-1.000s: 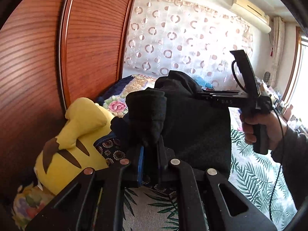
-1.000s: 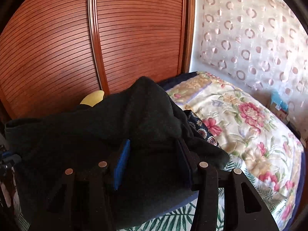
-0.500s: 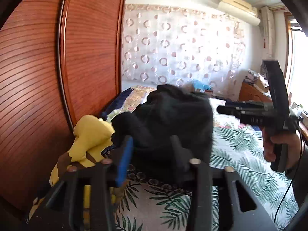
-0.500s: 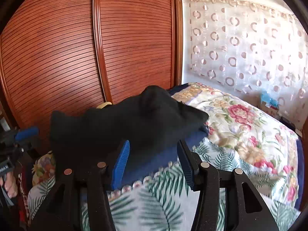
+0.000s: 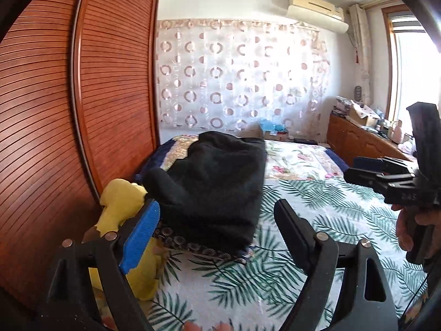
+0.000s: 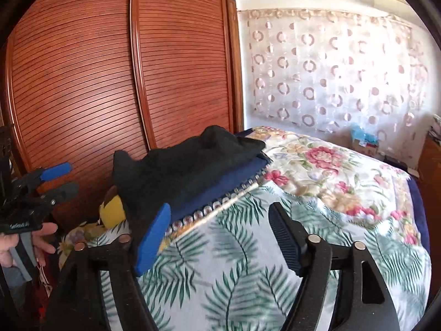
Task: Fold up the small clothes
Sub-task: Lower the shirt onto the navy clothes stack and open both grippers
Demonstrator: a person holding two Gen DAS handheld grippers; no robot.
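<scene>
Item: black folded garment [image 5: 212, 190] lay released on bed [image 5: 317, 220]; left tool [image 5: 217, 220] and right tool [image 6: 220, 231] both opening, empty; advisable to withdraw clear without snagging

Daylight is pouring in through the window [image 5: 413, 63] at the right of the left wrist view, blowing it out to white. The curtain [image 6: 330, 69] is glowing softly in both views. The black garment [image 5: 212, 182] is reading as a dark mass with little detail. Fisheye distortion is bowing the wardrobe [image 6: 110, 82] slats, and black vignetting is ringing the corners. The leaf-print bedspread [image 6: 234, 262] is smearing slightly.
</scene>
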